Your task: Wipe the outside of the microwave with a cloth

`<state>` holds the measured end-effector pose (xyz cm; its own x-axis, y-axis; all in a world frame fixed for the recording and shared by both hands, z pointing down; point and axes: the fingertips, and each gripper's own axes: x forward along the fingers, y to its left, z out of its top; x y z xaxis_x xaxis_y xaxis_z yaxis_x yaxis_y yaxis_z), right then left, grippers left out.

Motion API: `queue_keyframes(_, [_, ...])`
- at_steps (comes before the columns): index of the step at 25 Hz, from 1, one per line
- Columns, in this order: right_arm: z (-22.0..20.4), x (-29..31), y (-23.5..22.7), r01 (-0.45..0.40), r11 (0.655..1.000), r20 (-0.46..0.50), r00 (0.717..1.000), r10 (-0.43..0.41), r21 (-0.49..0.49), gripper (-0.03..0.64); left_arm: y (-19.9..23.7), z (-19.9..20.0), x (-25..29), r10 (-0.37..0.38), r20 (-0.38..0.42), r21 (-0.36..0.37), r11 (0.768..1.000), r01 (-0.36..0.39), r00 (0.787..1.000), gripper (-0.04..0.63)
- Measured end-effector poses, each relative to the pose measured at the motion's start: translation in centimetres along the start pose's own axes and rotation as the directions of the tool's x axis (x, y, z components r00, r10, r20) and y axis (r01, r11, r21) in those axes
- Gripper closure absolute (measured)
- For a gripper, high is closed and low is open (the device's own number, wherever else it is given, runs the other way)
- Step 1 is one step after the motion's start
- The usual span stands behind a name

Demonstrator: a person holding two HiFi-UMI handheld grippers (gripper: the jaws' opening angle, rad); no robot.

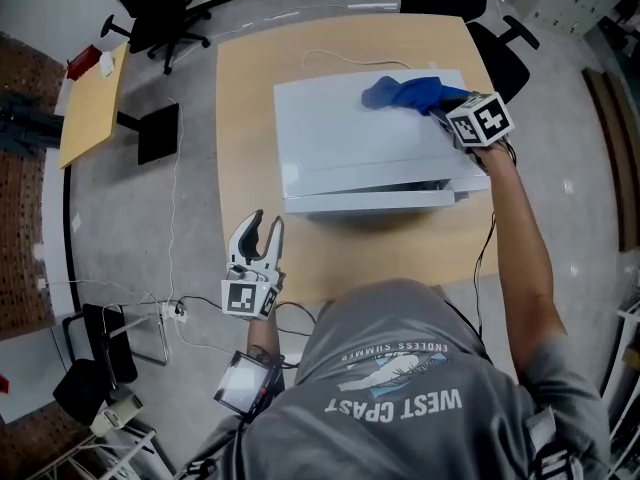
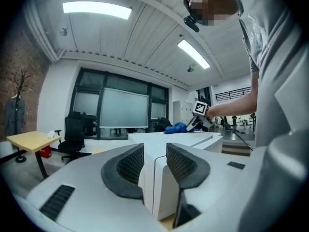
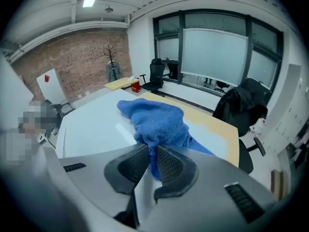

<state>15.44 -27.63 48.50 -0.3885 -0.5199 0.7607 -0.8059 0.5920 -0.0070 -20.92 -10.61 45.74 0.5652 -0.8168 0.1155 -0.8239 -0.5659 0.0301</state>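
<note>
Left of the cloth [image 1: 405,92], the microwave [image 1: 330,138] top lies bare.

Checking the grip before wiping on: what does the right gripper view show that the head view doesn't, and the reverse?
Only the right gripper view: the right hand-held gripper's jaws pinched on the crumpled blue terry cloth. Only the head view: the left hand-held gripper, jaws apart and empty, near the light wooden table's front corner. Both: the cloth lying on the white box-shaped microwave's top.
</note>
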Motion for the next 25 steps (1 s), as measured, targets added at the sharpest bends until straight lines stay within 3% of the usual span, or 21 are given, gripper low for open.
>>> queue_keyframes(2, [4.8,4.1,3.1,-0.034,0.992,0.007,0.999,0.036,-0.121,0.563,0.3,-0.2,-0.8,0.021,-0.009,-0.003,1.000,-0.021,1.000,0.437])
queue_keyframes(4, [10.0,8.0,9.2,-0.106,0.959,0.016,0.993,0.114,-0.263,0.563,0.8,-0.3,-1.8,0.048,-0.016,-0.006,0.999,-0.048,0.999,0.438])
queue_keyframes(7, [15.5,11.7,21.6,-0.274,0.860,0.001,0.953,0.304,-0.430,0.563,1.4,-0.5,-3.3,0.093,-0.021,-0.014,0.996,-0.093,0.995,0.437])
queue_keyframes(10, [14.7,12.4,30.1,-0.437,0.752,-0.119,0.890,0.440,-0.493,0.563,1.8,-0.6,-4.2,0.129,-0.023,-0.021,0.991,-0.129,0.991,0.437])
queue_keyframes(13, [11.6,10.9,31.2,-0.499,0.722,-0.168,0.860,0.482,-0.480,0.563,2.3,-0.9,-4.3,0.144,-0.026,-0.022,0.989,-0.145,0.989,0.438])
queue_keyframes(16, [8.6,7.4,28.0,-0.505,0.749,-0.138,0.856,0.498,-0.430,0.563,2.5,-1.3,-3.6,0.140,-0.032,-0.030,0.990,-0.141,0.990,0.438])
queue_keyframes(19, [3.1,3.7,20.8,-0.440,0.837,-0.127,0.898,0.422,-0.326,0.563,2.4,-1.5,-2.2,0.112,-0.036,-0.029,0.993,-0.113,0.993,0.438])
queue_keyframes(22, [-2.0,-0.5,12.3,-0.336,0.932,-0.066,0.942,0.329,-0.139,0.563,2.1,-1.3,-0.2,0.076,-0.038,-0.023,0.997,-0.077,0.996,0.438])
queue_keyframes(25, [-6.4,-4.5,4.4,-0.204,0.978,-0.026,0.978,0.205,0.039,0.565,1.4,-1.0,1.5,0.046,-0.039,-0.018,0.999,-0.047,0.998,0.438])
